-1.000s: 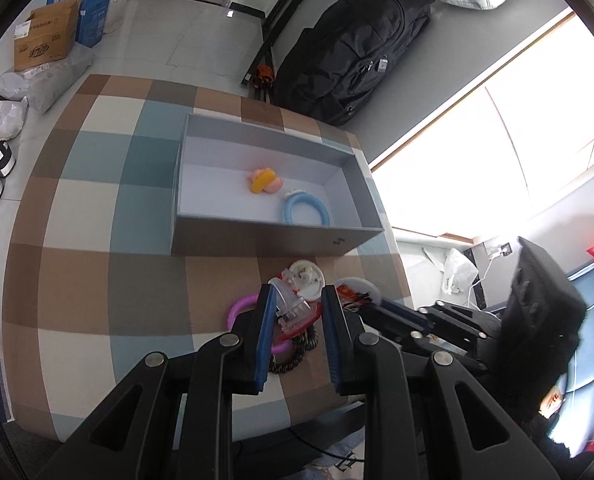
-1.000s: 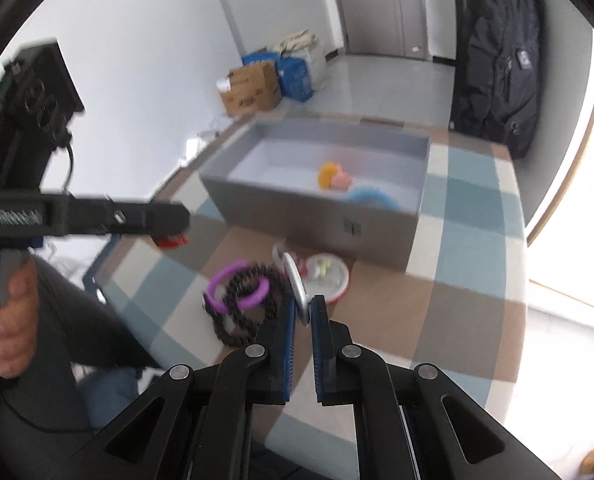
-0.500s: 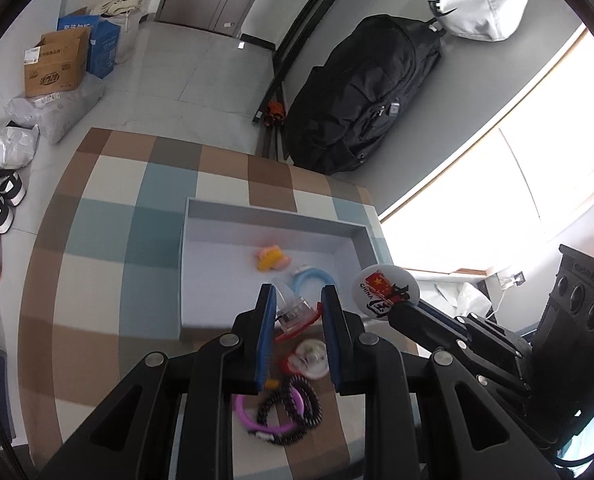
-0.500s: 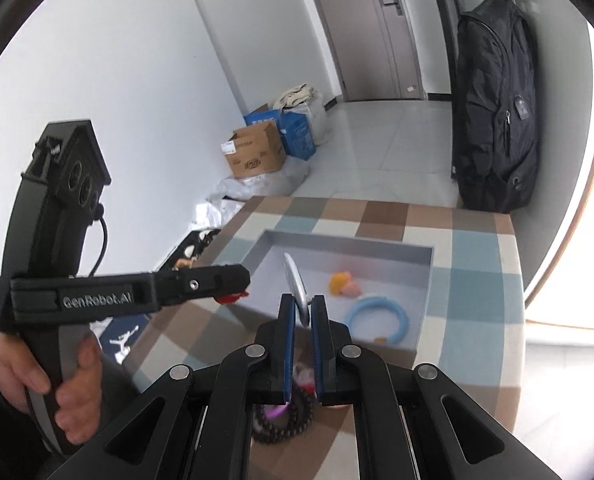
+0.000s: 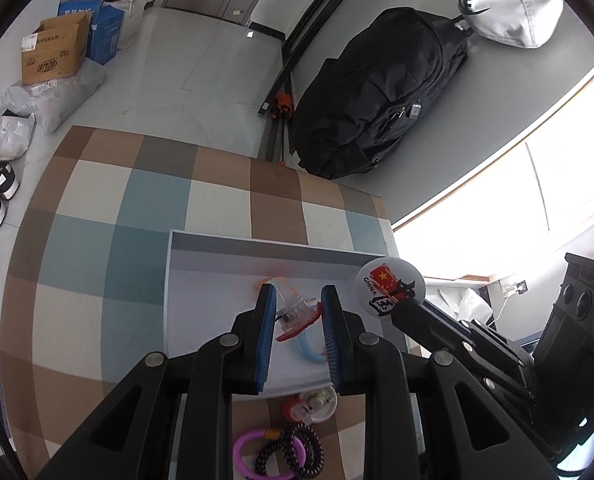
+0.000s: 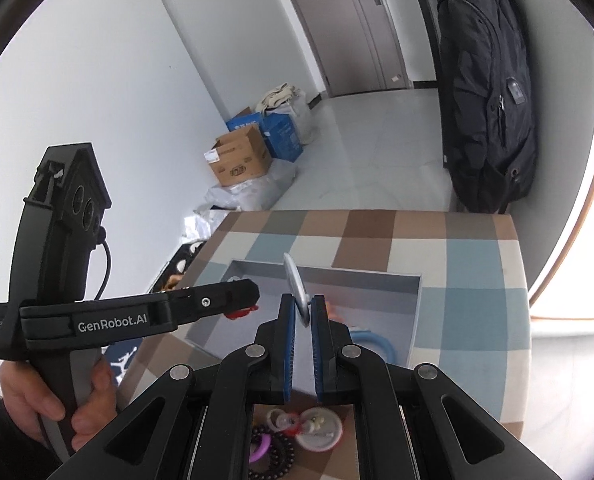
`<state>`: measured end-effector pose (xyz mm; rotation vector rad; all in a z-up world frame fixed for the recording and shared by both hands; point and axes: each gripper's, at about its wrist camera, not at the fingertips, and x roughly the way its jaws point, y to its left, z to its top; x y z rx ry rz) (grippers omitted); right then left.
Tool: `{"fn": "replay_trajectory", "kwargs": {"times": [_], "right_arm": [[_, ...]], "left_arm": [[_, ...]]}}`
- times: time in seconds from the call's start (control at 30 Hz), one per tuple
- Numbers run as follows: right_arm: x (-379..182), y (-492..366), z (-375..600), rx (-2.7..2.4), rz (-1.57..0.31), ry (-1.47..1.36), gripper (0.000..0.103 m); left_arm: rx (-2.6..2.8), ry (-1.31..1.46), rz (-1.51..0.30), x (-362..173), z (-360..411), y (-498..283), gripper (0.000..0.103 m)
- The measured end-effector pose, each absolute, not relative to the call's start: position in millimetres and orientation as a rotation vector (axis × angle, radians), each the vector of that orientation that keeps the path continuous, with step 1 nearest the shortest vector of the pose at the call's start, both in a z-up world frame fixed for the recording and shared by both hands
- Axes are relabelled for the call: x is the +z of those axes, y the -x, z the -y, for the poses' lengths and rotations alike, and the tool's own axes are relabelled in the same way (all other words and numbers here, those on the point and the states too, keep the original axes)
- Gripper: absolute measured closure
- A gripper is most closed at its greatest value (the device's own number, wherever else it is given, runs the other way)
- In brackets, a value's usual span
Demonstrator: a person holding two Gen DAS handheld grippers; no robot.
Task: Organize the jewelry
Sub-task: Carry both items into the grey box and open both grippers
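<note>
My left gripper (image 5: 295, 296) is shut on a clear and red plastic trinket (image 5: 297, 314) and holds it above the grey box (image 5: 225, 240). My right gripper (image 6: 303, 305) is shut on the edge of a round white badge (image 6: 295, 284), whose red "CHINA" face shows in the left wrist view (image 5: 389, 286), also over the box (image 6: 377, 280). A blue ring (image 5: 307, 350) and an orange piece (image 5: 269, 280) lie inside the box. On the checked cloth in front lie a purple ring (image 5: 245, 450), a black coil band (image 5: 293, 454) and a white round badge (image 5: 317, 400).
The table has a checked blue, brown and cream cloth (image 5: 97, 240). A black backpack (image 5: 377, 100) leans on the wall beyond the table. Cardboard boxes (image 5: 53, 52) and bags lie on the floor at the left. The left gripper's body (image 6: 97, 316) crosses the right wrist view.
Both grippers have risen from the cloth with their items and moved forward over the grey box. The loose pieces on the cloth have not moved.
</note>
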<state>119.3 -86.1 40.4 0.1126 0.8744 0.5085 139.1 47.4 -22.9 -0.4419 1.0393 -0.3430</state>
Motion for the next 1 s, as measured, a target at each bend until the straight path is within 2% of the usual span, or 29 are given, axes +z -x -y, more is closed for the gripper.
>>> {"fn": "replay_trajectory", "kwargs": {"times": [0.57,0.67,0.7,0.73,0.77,0.8,0.83,0.87,0.9,0.97,1.0], "right_arm": [[23.3,-125.3,93.0,0.500,-0.954,-0.164,0.096],[22.4,-126.9,93.5,0.482,-0.966,-0.163,0.093],[23.6,-126.5,94.3,0.478,-0.961,-0.165,0.093],[25.9,-125.5,95.6,0.477,-0.950,-0.168,0.093],[28.4,-124.5,96.3,0.486,-0.939,-0.173,0.092],[32.5,-122.6,97.2,0.491,-0.922,-0.172,0.089],[35.7,-121.1,98.0,0.484,-0.907,-0.166,0.085],[39.4,-118.7,99.8,0.471,-0.887,-0.159,0.069],[41.3,-117.6,101.3,0.458,-0.874,-0.157,0.049],[46.7,-113.8,109.4,0.414,-0.834,-0.162,0.031],[48.3,-113.4,112.2,0.403,-0.825,-0.166,0.029]], "left_arm": [[-0.320,0.445,-1.079,-30.2,-43.1,-144.8,0.084],[-0.322,0.478,-1.082,-33.8,-46.9,-147.0,0.083],[-0.336,0.503,-1.085,-35.5,-48.5,-148.4,0.078],[-0.349,0.522,-1.088,-36.5,-49.5,-149.6,0.066],[-0.357,0.545,-1.090,-37.2,-50.9,-150.1,0.059],[-0.354,0.574,-1.084,-37.0,-53.5,-149.5,0.043],[-0.358,0.590,-1.076,-35.9,-54.5,-148.7,0.036],[-0.368,0.602,-1.065,-33.4,-56.0,-147.3,0.036],[-0.375,0.597,-1.055,-30.1,-56.3,-145.8,0.036],[-0.374,0.561,-1.055,-25.7,-53.6,-145.0,0.036],[-0.371,0.544,-1.048,-23.3,-52.5,-143.3,0.036]]}}
